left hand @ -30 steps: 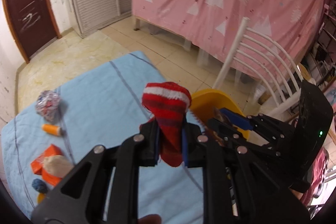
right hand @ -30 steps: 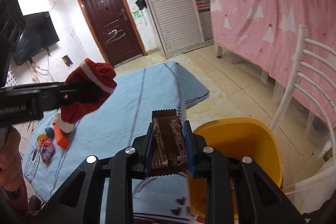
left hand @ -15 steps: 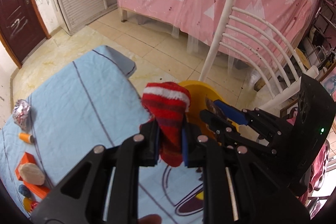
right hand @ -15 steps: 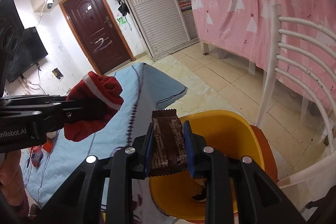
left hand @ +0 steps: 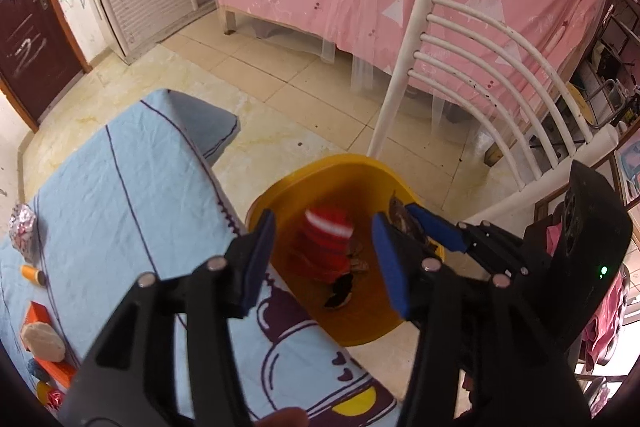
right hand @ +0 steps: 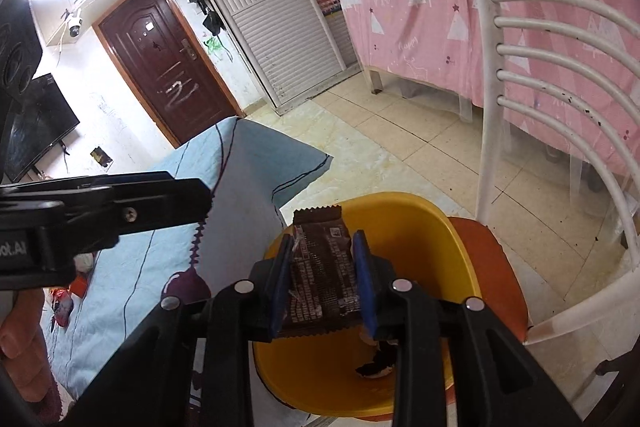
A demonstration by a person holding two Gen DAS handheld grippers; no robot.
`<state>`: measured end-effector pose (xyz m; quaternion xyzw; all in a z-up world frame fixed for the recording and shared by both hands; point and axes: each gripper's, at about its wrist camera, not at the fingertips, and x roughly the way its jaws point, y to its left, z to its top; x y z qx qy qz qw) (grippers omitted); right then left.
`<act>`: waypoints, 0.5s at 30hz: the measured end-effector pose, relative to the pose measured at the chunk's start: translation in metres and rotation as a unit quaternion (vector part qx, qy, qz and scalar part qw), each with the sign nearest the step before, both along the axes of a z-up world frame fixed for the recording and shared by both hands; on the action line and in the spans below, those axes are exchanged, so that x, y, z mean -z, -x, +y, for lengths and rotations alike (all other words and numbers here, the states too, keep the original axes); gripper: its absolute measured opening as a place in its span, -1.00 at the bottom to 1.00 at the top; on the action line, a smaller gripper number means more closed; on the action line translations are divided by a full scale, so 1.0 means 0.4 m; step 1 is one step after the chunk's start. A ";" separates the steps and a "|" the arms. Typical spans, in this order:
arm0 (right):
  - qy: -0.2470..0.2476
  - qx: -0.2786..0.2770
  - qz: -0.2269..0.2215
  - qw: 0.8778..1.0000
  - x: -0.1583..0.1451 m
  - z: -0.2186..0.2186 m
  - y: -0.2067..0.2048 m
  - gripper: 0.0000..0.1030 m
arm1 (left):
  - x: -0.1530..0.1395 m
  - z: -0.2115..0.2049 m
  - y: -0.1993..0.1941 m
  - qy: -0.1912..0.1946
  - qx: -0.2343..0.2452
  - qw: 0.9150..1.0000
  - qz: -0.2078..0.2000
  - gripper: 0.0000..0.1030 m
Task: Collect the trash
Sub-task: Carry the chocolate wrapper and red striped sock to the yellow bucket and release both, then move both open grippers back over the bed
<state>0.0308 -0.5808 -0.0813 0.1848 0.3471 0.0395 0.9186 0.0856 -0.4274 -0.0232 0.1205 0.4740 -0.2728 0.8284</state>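
Gaping above the yellow bin (left hand: 360, 327), the left tool (left hand: 324, 259) reveals a red sock (left hand: 326, 243) inside — the right tool (right hand: 320, 283) clamps a brown wrapper (right hand: 322, 279).

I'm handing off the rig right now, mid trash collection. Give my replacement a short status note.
Left hand-held gripper: open, above the yellow bin; the red striped sock is in it.
Right hand-held gripper: shut on the brown wrapper, over the bin.
Left to do: release the wrapper. More to collect on the blue sheet: foil ball, orange box, small bits nearby.
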 end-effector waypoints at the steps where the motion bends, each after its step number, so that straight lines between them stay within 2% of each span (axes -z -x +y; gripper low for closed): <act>1: -0.001 0.002 0.000 1.000 0.000 -0.001 0.002 -0.49 | -0.001 0.000 0.001 0.000 -0.001 1.000 0.001 -0.07; 8: 0.006 0.002 -0.002 1.000 -0.012 0.021 0.008 -0.13 | -0.036 0.026 0.019 0.015 0.001 1.000 -0.005 -0.07; 15: 0.012 -0.011 -0.012 1.000 -0.046 0.059 0.008 -0.11 | -0.094 0.120 0.047 0.061 -0.016 0.998 -0.013 -0.07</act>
